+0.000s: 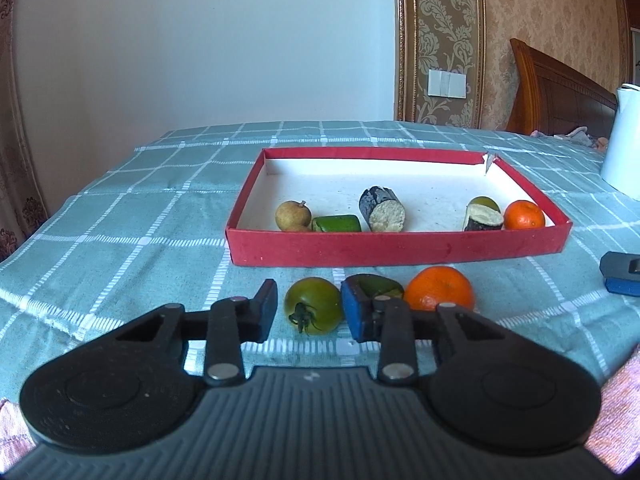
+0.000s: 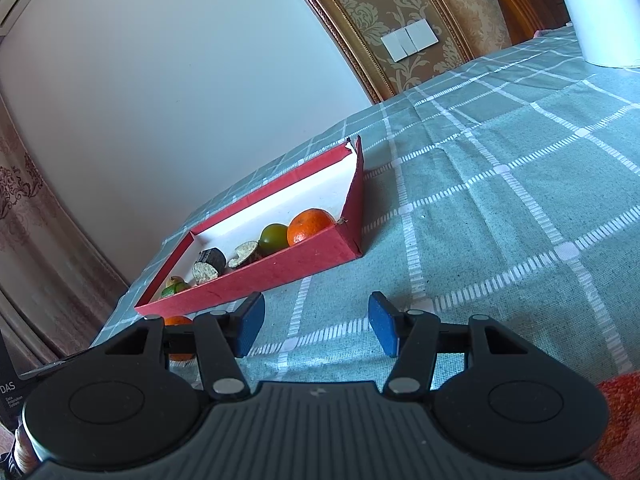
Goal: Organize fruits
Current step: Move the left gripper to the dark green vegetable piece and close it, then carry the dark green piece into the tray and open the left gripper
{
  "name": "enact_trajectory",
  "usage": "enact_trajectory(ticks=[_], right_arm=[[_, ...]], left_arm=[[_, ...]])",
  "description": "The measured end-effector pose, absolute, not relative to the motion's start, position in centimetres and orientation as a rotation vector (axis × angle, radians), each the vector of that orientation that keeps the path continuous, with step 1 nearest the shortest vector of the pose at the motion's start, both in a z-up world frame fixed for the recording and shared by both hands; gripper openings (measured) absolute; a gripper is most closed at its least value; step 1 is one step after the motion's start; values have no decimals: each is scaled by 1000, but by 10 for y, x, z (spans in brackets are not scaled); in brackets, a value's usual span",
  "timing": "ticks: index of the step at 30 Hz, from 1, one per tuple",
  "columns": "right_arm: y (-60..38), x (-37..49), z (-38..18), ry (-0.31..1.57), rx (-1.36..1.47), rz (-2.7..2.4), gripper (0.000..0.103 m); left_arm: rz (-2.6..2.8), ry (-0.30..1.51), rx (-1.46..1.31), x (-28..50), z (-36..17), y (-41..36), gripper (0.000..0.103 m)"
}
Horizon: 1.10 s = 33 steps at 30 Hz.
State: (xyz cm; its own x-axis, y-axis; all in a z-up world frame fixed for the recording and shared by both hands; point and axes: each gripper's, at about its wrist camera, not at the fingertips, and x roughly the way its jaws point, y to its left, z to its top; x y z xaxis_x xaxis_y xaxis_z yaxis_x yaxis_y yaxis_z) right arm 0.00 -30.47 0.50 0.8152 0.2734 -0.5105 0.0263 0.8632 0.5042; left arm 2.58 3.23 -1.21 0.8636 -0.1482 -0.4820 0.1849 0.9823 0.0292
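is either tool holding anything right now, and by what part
Nothing is held. The left tool is open with the green tomato between its fingers, ungripped. The right tool is open over bare tablecloth.

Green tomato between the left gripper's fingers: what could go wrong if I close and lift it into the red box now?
The left gripper is open around the green tomato. The right-hand pad sits against the green piece beside it, so closing may nudge that into the orange. The tomato is round and could slip. The red box wall is close; lift clear first.
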Motion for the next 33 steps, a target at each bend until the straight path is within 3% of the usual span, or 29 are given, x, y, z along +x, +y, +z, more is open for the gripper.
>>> enact_trajectory(ticks=[9, 12, 18, 21, 33], right_arm=[[-305, 0, 5, 611, 519, 138, 57], [-305, 0, 4, 611, 520, 134, 57], [-306, -1, 4, 611, 520, 133, 57], [-306, -1, 4, 610, 522, 131, 57], [-307, -2, 4, 608, 525, 128, 57]], left_arm=[[-170, 503, 82, 25, -13, 31, 29], [-151, 503, 77, 27, -13, 32, 36], [-164, 508, 52, 27, -13, 36, 35], [-187, 513, 26, 27, -13, 39, 29], [-131, 435, 74, 13, 4, 34, 28]])
